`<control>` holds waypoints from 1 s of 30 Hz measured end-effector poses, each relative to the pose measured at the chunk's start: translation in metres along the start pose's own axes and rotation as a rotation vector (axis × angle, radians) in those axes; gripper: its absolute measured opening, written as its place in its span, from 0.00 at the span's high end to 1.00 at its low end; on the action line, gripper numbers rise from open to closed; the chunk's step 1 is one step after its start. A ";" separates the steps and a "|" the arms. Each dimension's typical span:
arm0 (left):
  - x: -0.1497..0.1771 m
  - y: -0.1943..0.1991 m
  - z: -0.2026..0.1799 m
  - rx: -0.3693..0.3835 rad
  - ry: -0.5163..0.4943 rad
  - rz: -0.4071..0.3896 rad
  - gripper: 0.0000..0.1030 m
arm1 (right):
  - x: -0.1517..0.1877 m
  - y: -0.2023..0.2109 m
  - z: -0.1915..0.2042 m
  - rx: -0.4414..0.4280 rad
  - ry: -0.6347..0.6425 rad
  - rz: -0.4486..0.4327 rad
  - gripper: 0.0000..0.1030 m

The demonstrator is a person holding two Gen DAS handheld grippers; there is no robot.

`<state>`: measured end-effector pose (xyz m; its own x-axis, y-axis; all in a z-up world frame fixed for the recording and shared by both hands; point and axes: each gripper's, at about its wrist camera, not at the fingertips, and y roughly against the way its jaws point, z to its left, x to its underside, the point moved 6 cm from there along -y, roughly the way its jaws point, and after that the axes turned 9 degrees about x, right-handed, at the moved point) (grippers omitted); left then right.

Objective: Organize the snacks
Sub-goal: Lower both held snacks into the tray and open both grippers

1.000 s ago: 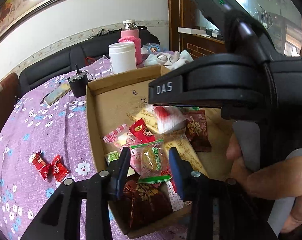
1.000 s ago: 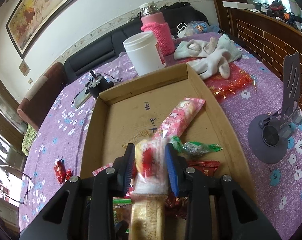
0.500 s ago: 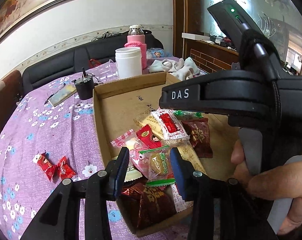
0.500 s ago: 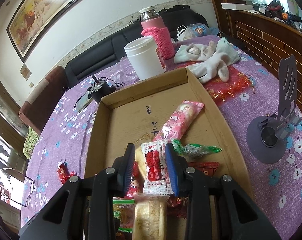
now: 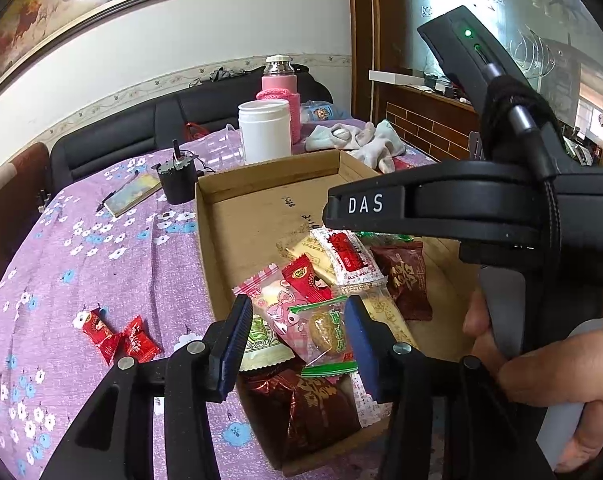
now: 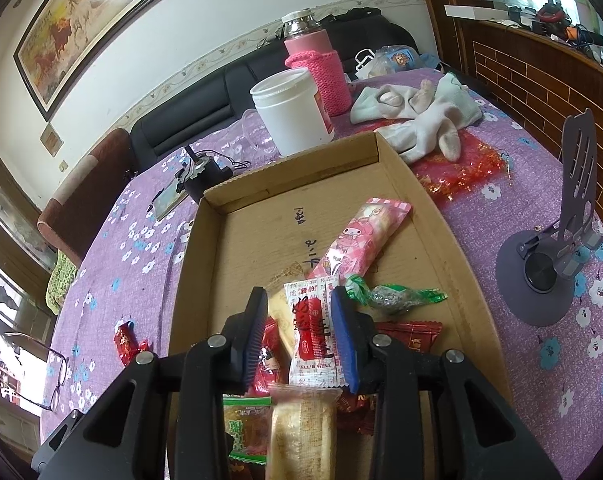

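Note:
A shallow cardboard box (image 5: pixel 205 240) (image 6: pixel 189 272) on the purple flowered cloth holds a pile of wrapped snacks. My left gripper (image 5: pixel 297 320) hovers over the near end of the pile, its jaws opening. A green-edged clear packet (image 5: pixel 325 332) lies between them, with a gap on its left side. My right gripper (image 6: pixel 301 332) is also opening a little, and a white-and-red packet (image 6: pixel 313 332) (image 5: pixel 349 256) rests loose on the pile between its fingers. Two red candies (image 5: pixel 117 336) (image 6: pixel 127 342) lie on the cloth left of the box.
Behind the box stand a white jar (image 5: pixel 264 130), a pink flask (image 5: pixel 279 88) and a small black device (image 5: pixel 177 180). Pale socks (image 6: pixel 421 112) and red netting (image 6: pixel 461 168) lie at the back right. A grey phone stand (image 6: pixel 557 248) is right, glasses (image 6: pixel 41 376) left.
The white-and-red packet, blurred between the right fingers a second ago, now lies still on the pile. The left jaws have widened around the green-edged packet.

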<state>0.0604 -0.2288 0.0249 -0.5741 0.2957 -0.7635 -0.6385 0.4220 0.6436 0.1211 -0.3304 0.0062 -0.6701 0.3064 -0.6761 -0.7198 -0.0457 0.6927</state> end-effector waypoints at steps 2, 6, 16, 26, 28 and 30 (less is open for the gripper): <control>0.000 0.000 0.000 -0.003 -0.002 -0.001 0.51 | 0.000 0.000 0.000 0.000 0.001 0.000 0.68; 0.000 0.002 -0.001 -0.012 -0.006 -0.009 0.51 | 0.000 -0.001 0.000 -0.001 0.002 0.000 0.68; -0.002 0.005 -0.002 -0.045 -0.021 -0.029 0.50 | 0.000 -0.001 0.001 -0.001 0.000 0.002 0.68; -0.003 0.009 -0.002 -0.081 -0.048 -0.058 0.47 | 0.001 -0.001 0.004 -0.002 0.012 0.002 0.68; -0.004 0.010 -0.001 -0.087 -0.050 -0.063 0.46 | 0.001 -0.001 0.004 -0.002 0.011 0.001 0.68; -0.004 0.011 -0.001 -0.091 -0.052 -0.068 0.45 | 0.001 -0.001 0.004 -0.002 0.012 0.002 0.66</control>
<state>0.0552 -0.2262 0.0353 -0.5022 0.3146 -0.8055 -0.7199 0.3640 0.5910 0.1220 -0.3261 0.0054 -0.6734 0.2950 -0.6779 -0.7190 -0.0479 0.6933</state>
